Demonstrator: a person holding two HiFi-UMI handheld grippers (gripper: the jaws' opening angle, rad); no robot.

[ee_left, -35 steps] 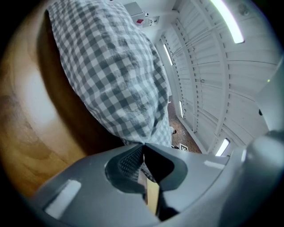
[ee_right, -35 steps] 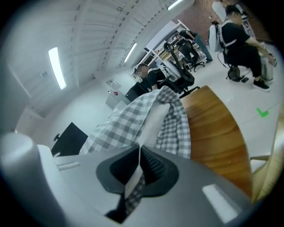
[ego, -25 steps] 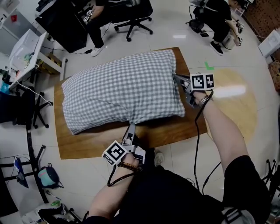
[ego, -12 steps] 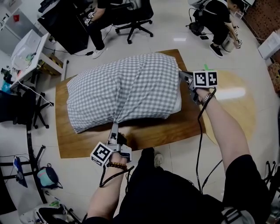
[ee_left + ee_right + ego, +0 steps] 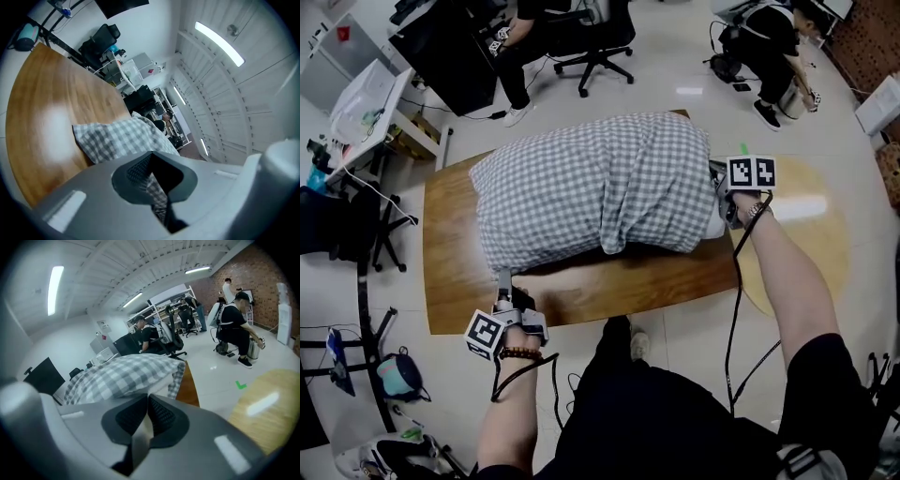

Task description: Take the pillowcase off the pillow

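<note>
- Pillow (image 5: 713, 228) in its grey-checked pillowcase (image 5: 581, 192) lay across the middle of the wooden surface (image 5: 455, 272). The case was still on, and only a white corner showed at the 3 o'clock end.
- Left gripper (image 5: 503, 279) sat at 7 o'clock of the pillow, near the surface's front edge. Its jaws were clenched on a pinch of the checked pillowcase, with the cloth drawn out to a point toward them.
- Right gripper (image 5: 719, 176) sat at 3 o'clock, against the open end. Its jaws were clenched on pale cloth there, read as the pillow itself.
- The pillow's bulk lay between the two grippers. A deep fold ran across the case just right of centre.
- A cable (image 5: 733, 309) ran back from the right gripper along the forearm.
- Surroundings:
  - 12 o'clock: a black office chair (image 5: 591, 37) with a seated person (image 5: 517, 58) beside it.
  - 1 o'clock: a second person (image 5: 764, 37), crouched.
  - 3 o'clock: a round pale table (image 5: 811, 234) just beside the surface, and a green floor mark (image 5: 744, 147).
  - 10 o'clock: a white desk (image 5: 370, 98).
</note>
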